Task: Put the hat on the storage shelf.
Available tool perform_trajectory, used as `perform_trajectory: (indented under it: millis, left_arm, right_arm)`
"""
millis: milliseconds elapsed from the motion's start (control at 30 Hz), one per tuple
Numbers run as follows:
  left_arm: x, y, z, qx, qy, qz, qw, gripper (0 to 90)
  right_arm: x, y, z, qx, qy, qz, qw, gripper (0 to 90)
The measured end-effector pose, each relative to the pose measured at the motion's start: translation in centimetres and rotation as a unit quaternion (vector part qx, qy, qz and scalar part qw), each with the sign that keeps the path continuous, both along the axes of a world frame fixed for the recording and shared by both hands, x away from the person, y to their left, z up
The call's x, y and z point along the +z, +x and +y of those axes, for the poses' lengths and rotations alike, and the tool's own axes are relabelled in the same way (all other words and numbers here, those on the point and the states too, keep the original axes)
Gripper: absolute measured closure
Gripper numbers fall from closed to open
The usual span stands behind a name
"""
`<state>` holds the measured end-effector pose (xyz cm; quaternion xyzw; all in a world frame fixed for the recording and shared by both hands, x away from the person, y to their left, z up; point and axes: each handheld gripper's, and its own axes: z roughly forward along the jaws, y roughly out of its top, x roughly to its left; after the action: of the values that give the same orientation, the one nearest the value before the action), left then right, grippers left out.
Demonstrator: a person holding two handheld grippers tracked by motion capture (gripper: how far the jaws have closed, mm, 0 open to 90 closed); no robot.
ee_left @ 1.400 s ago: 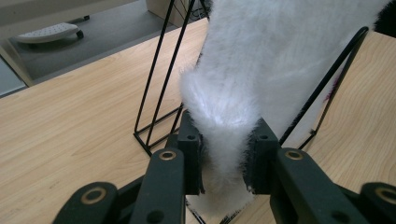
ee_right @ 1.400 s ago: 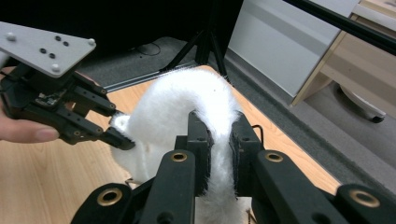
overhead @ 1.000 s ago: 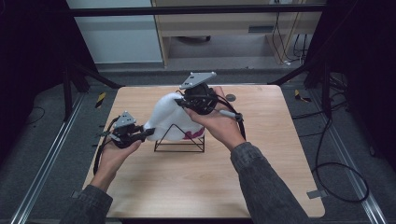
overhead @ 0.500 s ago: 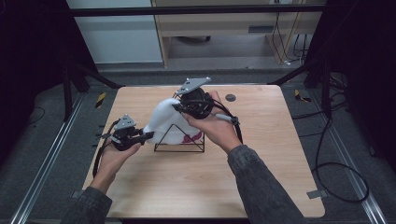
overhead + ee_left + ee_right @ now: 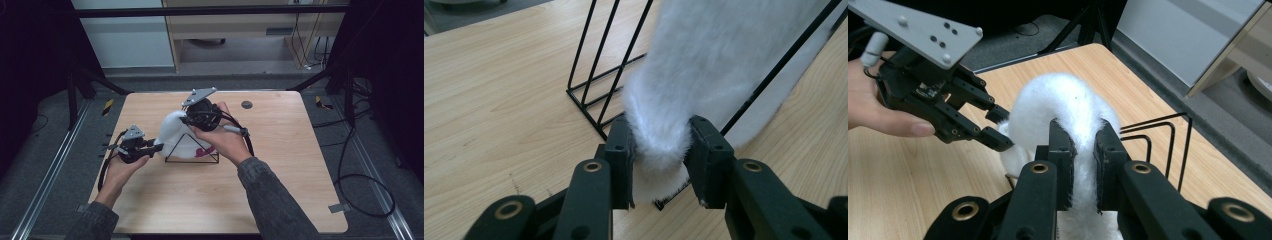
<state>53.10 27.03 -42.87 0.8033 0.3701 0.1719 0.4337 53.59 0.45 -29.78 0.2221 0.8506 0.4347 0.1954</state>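
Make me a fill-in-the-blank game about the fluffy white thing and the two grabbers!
1. The fluffy fabric is the colour ____.
2. It hangs over a black ____ rack on the wooden table.
3. The left gripper and the right gripper are both ____ on the fabric.
4. The number of grippers pinching it is ____.

Missing words: white; wire; shut; two

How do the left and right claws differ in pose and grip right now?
The left claw sits low beside the black wire rack, pinching the white fluffy item at its lower end. The right claw is raised above the rack, pinching the item's top. Both are shut on it.
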Motion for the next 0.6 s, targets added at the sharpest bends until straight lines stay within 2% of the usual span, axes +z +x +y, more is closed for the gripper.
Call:
perform_trajectory:
  millis: [67,167,333,400,500,600]
  left_arm:
    - [0.1,-0.1,0.0,0.005,-0.002,-0.001,1.0,65.4]
    - [0.2,-0.2,0.1,0.012,0.007,-0.006,0.9999,64.3]
    - [0.5,-0.4,0.6,0.03,0.003,-0.013,0.9995,60.5]
    - [0.6,-0.5,0.6,0.038,0.006,-0.013,0.9992,56.8]
    - [0.8,-0.7,0.6,0.048,0.009,-0.012,0.9987,45.9]
    - [0.9,-0.8,0.8,0.058,0.014,-0.006,0.9982,33.7]
  right_arm:
    - [-0.4,0.1,0.2,-0.002,-0.002,0.004,1.0,81.9]
    - [-0.9,0.3,0.5,-0.006,-0.006,0.007,0.9999,81.9]
    - [-1.5,0.6,0.3,-0.012,-0.011,0.011,0.9998,81.1]
    - [-1.8,0.8,0.2,-0.019,-0.016,0.015,0.9996,79.4]
    - [-2.2,0.9,-0.2,-0.027,-0.02,0.021,0.9992,73.7]
    - [-2.2,0.7,-0.7,-0.033,-0.013,0.027,0.999,65.5]
